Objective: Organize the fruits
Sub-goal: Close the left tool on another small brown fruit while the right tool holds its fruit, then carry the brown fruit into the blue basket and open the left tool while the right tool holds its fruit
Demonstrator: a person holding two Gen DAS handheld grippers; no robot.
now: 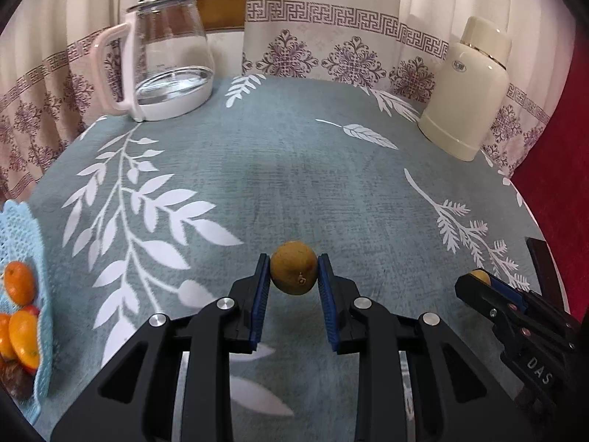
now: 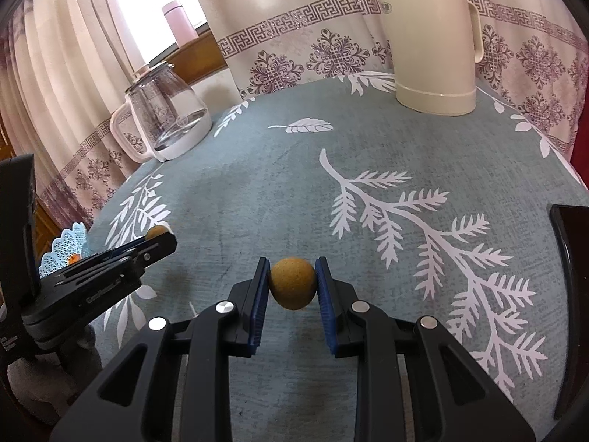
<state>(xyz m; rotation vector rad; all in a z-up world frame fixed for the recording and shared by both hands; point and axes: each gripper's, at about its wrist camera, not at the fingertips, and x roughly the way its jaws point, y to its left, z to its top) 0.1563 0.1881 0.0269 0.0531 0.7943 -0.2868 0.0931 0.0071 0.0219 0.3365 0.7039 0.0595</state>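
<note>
Left gripper (image 1: 294,276), jaws pinching a small brown round fruit (image 1: 294,272) between the blue pads (image 1: 260,300); fruit is sitting at the pad tips, a tiny stem nub facing the camera, and seems to be hanging clear above the worktop (image 1: 294,184). Right gripper (image 2: 292,281), jaws likewise pinching a second brown fruit (image 2: 292,283), rough-skinned, at the pad tips.

Each gripper is showing at the edge of the other's view, side by side and apart, both over the near half of the grey-blue leaf-print cloth.

Blue lattice basket (image 1: 22,228) is sitting at the far left edge of the worktop, holding orange fruits (image 1: 18,283), a red one and something dark brown at the bottom, hard to tell what.

Glass kettle (image 1: 167,55) with white base and handle is standing at the back left. Cream thermos jug (image 1: 467,88) is standing at the back right. Patterned curtains are hanging behind both. Pink bottle (image 2: 179,24) is resting on the window ledge beyond
</note>
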